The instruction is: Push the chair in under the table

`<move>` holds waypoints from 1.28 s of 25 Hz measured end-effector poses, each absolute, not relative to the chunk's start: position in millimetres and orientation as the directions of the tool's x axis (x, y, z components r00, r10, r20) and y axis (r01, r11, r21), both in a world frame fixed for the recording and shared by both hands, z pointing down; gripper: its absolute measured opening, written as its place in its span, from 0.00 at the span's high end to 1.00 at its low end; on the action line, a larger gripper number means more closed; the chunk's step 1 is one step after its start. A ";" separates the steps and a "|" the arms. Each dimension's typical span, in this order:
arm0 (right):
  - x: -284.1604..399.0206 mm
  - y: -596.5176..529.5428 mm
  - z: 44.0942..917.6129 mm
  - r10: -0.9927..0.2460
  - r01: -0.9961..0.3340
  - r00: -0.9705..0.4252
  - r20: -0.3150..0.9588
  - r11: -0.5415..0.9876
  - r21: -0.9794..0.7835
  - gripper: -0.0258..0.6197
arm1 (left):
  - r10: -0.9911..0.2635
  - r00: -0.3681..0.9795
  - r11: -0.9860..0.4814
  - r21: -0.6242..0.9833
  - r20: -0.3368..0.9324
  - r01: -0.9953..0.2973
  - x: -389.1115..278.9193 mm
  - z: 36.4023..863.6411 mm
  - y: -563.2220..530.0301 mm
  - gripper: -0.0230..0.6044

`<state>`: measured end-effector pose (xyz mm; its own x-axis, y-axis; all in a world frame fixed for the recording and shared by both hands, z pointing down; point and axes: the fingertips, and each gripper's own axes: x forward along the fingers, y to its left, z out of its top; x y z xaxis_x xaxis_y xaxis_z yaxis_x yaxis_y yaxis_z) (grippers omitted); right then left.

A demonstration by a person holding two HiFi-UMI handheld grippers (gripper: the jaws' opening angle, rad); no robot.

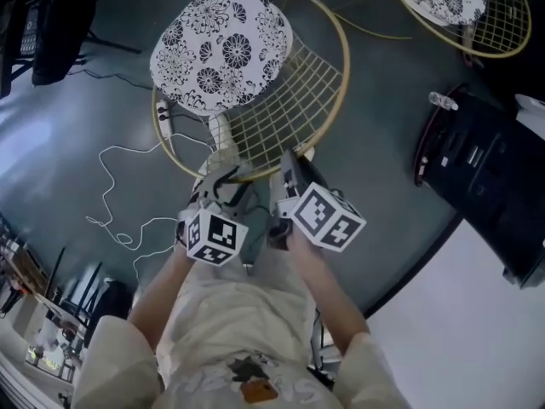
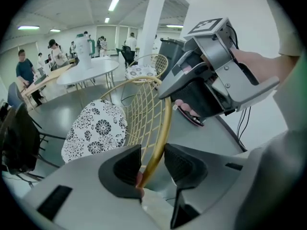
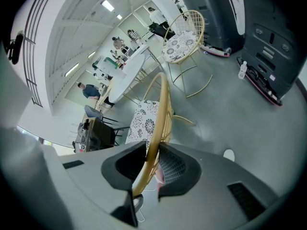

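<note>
The chair has a gold wire frame and a black-and-white floral cushion and stands on the grey floor just ahead of me. Both grippers are at the near top of its gold back rim. My left gripper has the rim running slantwise between its jaws and touching both pads. My right gripper, close beside it, also clamps the rim between its pads. In the left gripper view the right gripper shows just to the right. A round white table stands beyond the chair.
A second gold chair is at the top right. A black machine stands on the right, above a white curved-edged surface. A white cable loops over the floor on the left, near a dark chair. Several people stand far off.
</note>
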<state>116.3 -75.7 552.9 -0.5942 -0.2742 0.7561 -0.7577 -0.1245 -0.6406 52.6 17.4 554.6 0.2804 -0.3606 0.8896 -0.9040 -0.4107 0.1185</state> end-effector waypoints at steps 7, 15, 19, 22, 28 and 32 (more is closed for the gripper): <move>53.7 -66.4 539.8 -0.237 -0.714 -0.642 0.729 -0.161 -0.681 0.84 | -0.403 0.206 -0.370 0.047 0.892 -0.928 -19.2 541.0 20.2 0.70; 63.3 -72.9 550.3 -0.195 -0.712 -0.671 0.715 -0.097 -0.695 0.84 | -0.549 0.081 -0.045 0.067 0.832 -0.997 -13.8 530.7 19.8 0.69; 137.0 -87.6 552.6 -0.038 -0.749 -0.657 0.753 0.145 -0.647 0.84 | -0.652 -0.057 0.454 0.330 0.756 -0.828 77.1 522.9 34.4 0.69; 143.0 -76.8 550.8 -0.017 -0.750 -0.655 0.756 0.135 -0.647 0.84 | -0.677 -0.062 0.607 0.510 0.733 -0.610 76.2 514.8 48.6 0.69; 140.8 -68.2 529.6 0.040 -0.746 -0.655 0.755 0.123 -0.654 0.84 | -0.718 -0.013 0.682 0.699 0.696 -0.215 84.3 506.1 45.9 0.69; 140.6 -72.4 515.7 0.093 -0.743 -0.651 0.753 0.122 -0.658 0.83 | -0.686 -0.083 0.725 0.689 0.722 0.001 79.7 501.8 38.1 0.69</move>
